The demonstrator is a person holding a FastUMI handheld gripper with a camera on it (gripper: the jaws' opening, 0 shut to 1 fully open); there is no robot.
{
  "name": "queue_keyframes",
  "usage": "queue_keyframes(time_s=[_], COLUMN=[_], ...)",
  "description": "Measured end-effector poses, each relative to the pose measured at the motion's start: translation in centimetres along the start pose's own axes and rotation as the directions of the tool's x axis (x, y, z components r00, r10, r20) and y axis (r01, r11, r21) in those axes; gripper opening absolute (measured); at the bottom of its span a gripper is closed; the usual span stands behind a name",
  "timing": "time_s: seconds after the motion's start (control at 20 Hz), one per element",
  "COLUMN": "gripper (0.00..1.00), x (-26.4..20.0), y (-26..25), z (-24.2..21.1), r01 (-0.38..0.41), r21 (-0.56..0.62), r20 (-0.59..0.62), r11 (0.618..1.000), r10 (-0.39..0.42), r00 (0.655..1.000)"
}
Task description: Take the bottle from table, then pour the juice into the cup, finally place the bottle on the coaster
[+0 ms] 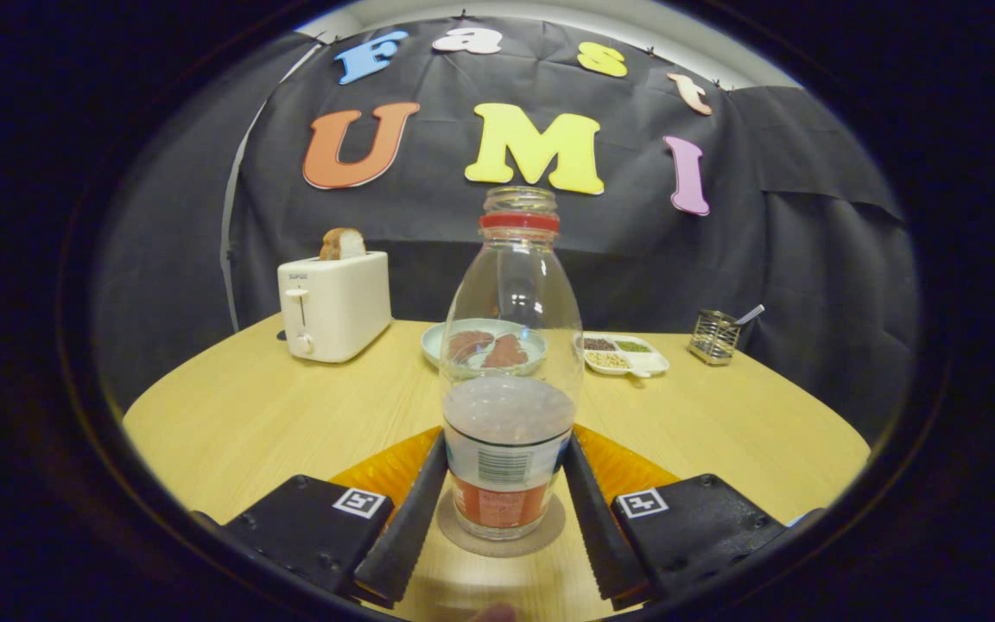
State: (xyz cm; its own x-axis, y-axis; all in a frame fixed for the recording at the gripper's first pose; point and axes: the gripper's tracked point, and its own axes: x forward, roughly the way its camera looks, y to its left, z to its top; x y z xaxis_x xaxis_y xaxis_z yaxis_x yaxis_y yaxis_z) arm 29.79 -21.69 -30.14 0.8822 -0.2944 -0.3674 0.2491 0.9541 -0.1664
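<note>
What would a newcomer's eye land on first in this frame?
The clear bottle with a red neck ring, standing on a round coaster between the fingers of the gripper, which sit close at its sides; contact is hard to tell. Beyond it on the wooden table stand a white toaster holding bread, a plate and a divided tray.

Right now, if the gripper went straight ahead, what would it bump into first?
The bottle. It stands on the coaster, right between the gripper's fingers, which sit close along its sides, so it looks already in contact. Beyond the bottle lies a plate.
</note>
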Motion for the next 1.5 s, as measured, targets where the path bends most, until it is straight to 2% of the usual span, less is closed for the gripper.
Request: queue_keyframes(time_s=[0.1, 0.2, 0.5, 0.65, 0.8, 1.0, 1.15, 1.4, 1.5], gripper=[0.84, 0.97, 1.0, 1.0, 1.0, 1.0, 1.0, 1.0, 1.0], x=[-0.2, -0.4, -3.4, -6.3, -10.9, -19.3, -25.9, -35.1, -38.1], y=[0.4, 0.0, -1.2, -1.8, -2.3, -2.4, -3.0, -1.5, -0.3], z=[0.4, 0.4, 2.8, 5.8, 9.8, 15.9, 19.2, 19.7, 18.6], r01=[-0.031, -0.027, -0.018, -0.026, -0.024, -0.047, -0.032, -0.104, -0.139], r21=[0.01, -0.011, -0.008, 0.014, 0.014, 0.067, 0.07, 0.096, 0.083], r20=[0.007, 0.001, 0.028, 0.081, 0.138, 0.232, 0.289, 0.342, 0.347], r11=[0.999, 1.0, 1.0, 1.0, 1.0, 0.997, 0.997, 0.99, 0.987], r10=[0.031, 0.027, 0.018, 0.024, 0.021, 0.03, 0.011, 0.065, 0.102], r00=[0.999, 1.0, 0.999, 0.996, 0.99, 0.972, 0.957, 0.937, 0.932])
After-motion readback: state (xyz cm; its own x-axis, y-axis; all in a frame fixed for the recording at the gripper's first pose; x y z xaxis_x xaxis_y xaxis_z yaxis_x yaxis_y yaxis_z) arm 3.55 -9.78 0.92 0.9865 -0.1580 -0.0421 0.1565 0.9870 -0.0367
